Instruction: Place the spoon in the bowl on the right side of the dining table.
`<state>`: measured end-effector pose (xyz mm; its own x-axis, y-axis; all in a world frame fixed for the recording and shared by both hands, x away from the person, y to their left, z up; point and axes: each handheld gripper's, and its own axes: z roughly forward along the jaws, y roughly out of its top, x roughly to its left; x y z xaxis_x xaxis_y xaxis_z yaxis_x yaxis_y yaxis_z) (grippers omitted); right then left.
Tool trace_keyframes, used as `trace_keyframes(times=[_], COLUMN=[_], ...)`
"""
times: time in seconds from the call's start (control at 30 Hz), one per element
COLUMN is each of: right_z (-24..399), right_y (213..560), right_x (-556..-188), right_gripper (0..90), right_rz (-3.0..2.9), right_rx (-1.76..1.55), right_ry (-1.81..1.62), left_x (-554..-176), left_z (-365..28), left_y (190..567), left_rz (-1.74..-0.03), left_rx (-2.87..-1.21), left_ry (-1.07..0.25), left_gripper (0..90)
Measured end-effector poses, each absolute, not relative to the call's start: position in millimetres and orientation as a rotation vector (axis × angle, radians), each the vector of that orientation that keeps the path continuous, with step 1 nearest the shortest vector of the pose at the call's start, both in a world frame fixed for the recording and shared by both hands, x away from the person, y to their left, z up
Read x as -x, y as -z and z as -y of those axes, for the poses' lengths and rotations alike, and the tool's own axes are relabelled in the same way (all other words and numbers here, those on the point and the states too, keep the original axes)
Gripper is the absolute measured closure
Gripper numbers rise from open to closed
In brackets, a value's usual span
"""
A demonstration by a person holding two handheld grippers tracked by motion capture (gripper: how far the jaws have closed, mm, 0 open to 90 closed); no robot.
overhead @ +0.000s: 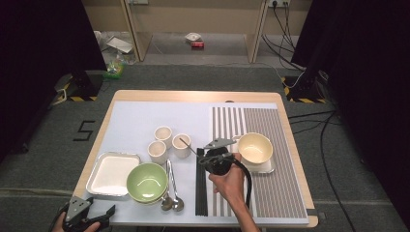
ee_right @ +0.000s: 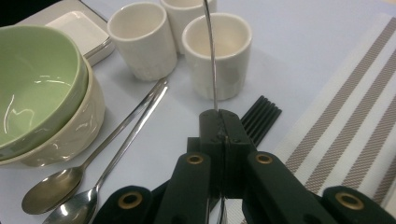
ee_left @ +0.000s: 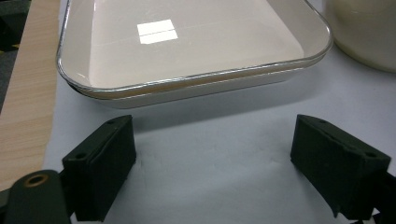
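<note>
— What has the right gripper (ee_right: 219,135) got hold of?

— A thin metal utensil handle (ee_right: 211,56), bright steel, slightly curved. The jaws are pressed together on it, and it sticks out beyond them, above the three white cups (overhead: 164,141). In the high view the handle slants up over the cup nearest the hand, off the table.

— And the left gripper (ee_left: 224,163)?

— At the near left corner of the table, jaws wide apart with bare mat between them, just short of the white tray (ee_left: 196,81).

— Any room to move?

— The far half of the pale mat (overhead: 145,116) is bare. The near half is crowded: two spoons (overhead: 173,198) and a row of black chopsticks (overhead: 200,193) lie between the green bowl (overhead: 147,181) and the striped placemat (overhead: 275,193).

— Anything in the dishes?

— The tray looks empty, and so does the green bowl, which is nested in a cream one. A cream bowl (overhead: 255,147) sits on a small square plate on the stripes.
</note>
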<state>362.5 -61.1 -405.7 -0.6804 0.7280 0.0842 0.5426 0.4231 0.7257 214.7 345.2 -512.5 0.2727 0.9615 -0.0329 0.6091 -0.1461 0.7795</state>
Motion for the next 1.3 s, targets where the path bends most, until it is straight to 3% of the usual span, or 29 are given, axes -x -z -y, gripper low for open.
trace_keyframes(times=[0.53, 1.3], right_z=[114.2, 174.5], right_y=[381.1, 382.3], right_x=[-380.5, -406.1], right_gripper=[90.0, 90.0], right_rz=[-2.302, -2.171], right_rx=[-1.231, -1.401], right_ry=[-1.138, -1.089], left_x=[-214.7, -214.7], left_z=[-344.9, -344.8], left_y=[512.5, 512.6], left_rz=[-1.422, -1.421], left_rx=[-1.845, -1.845], left_ry=[-0.644, -0.644], left_gripper=[12.8, 12.7])
